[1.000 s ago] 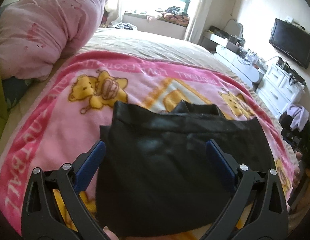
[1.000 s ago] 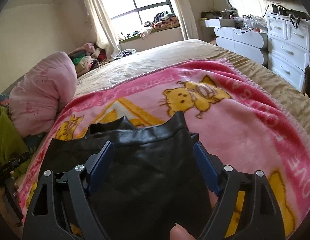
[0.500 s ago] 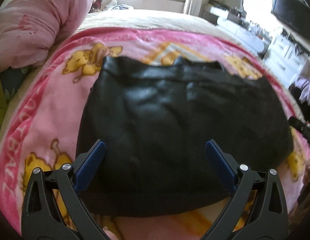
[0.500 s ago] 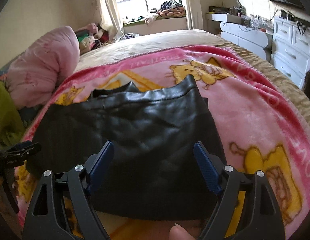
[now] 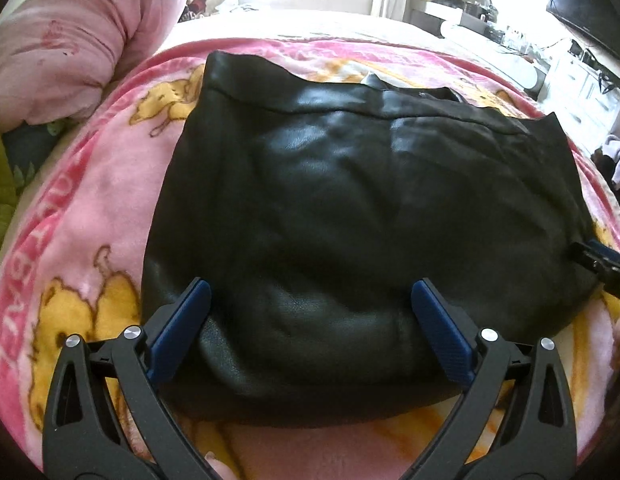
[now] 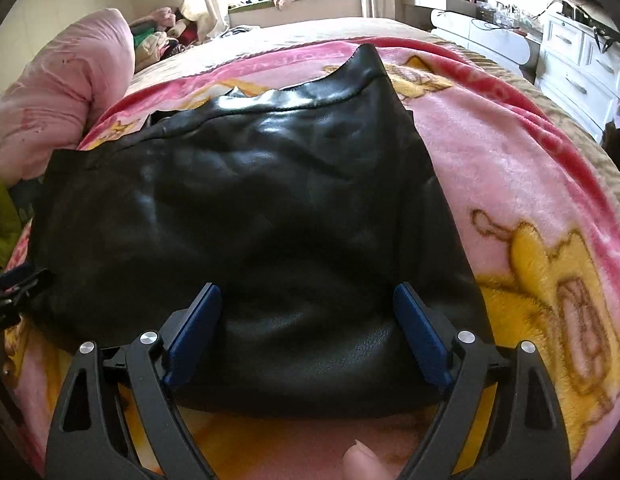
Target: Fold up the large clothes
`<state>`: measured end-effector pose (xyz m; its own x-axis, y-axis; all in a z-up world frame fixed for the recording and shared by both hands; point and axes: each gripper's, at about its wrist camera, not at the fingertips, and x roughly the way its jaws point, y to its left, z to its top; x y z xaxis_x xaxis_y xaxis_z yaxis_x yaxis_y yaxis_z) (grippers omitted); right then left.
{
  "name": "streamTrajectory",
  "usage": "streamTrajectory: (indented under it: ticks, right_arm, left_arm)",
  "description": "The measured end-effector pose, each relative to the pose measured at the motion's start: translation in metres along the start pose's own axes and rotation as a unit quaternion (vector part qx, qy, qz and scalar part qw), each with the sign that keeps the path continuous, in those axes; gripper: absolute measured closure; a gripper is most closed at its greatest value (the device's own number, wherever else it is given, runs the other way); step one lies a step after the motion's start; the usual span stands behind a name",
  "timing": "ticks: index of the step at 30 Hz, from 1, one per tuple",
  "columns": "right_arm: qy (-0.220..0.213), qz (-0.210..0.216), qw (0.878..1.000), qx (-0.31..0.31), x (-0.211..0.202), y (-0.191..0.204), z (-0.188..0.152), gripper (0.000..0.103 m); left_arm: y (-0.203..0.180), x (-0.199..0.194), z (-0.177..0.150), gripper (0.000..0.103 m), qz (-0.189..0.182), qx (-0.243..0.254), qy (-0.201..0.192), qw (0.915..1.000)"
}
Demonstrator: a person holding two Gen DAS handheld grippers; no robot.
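— Sunlit bedroom, window at the far end, white dresser (image 6: 577,60) off to one side. Where is the garment?

— On the bed, flat on a pink cartoon-bear blanket (image 5: 82,208). It's a black leather-look garment (image 5: 349,208), already doubled into a rough rectangle, its stitched band toward the window and its rounded fold nearest the cameras. A pink duvet roll (image 5: 70,36) lies beside it, not touching.

— And the tools?

— The left hand-held gripper (image 5: 310,320) hovers over the near-left part of the fold, jaws wide apart and empty. The right hand-held gripper (image 6: 308,320) is over the near-right part, likewise spread with nothing between its blue pads (image 6: 194,332).

— How will it handle?

— My guess: heavier and stiffer than cloth, with a slick, glossy face — it should hold a crease but may slide out of a shallow pinch. The plush blanket probably grips it somewhat.

— Where to take hold?

— At the thick near fold, one tool toward each corner, biting through all layers so the top layer doesn't peel away alone.
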<state>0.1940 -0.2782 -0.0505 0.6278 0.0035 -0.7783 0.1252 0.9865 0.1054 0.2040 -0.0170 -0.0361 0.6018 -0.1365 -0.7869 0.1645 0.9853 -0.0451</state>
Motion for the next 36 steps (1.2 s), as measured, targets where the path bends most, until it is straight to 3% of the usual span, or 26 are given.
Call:
streamTrajectory:
  ticks: [4, 10, 20, 33, 35, 36]
  right_arm:
    - [-0.015, 0.0, 1.0, -0.015, -0.017, 0.006, 0.003, 0.015]
    - [-0.044, 0.038, 0.998, -0.028, -0.042, 0.021, 0.005, 0.01]
    - [-0.075, 0.069, 0.992, -0.069, -0.063, 0.061, 0.003, 0.009]
    - [-0.075, 0.1, 0.986, -0.115, -0.061, 0.115, -0.007, 0.009]
    - [-0.07, 0.101, 0.985, -0.124, -0.059, 0.122, -0.009, 0.012]
    - [-0.066, 0.101, 0.984, -0.13, -0.057, 0.127, -0.01, 0.02]
  left_arm:
    - [-0.003, -0.012, 0.004, 0.009, 0.003, 0.008, -0.006, 0.9999]
    - [0.001, -0.03, 0.008, 0.009, -0.003, 0.005, -0.011, 0.9999]
    - [0.011, -0.047, 0.006, 0.009, 0.02, -0.01, -0.016, 0.9996]
    - [0.034, -0.062, 0.012, 0.009, 0.058, -0.034, -0.045, 0.9967]
    - [0.039, -0.062, 0.012, 0.009, 0.062, -0.04, -0.046, 0.9962]
    - [0.042, -0.061, 0.013, 0.009, 0.064, -0.044, -0.047, 0.9959]
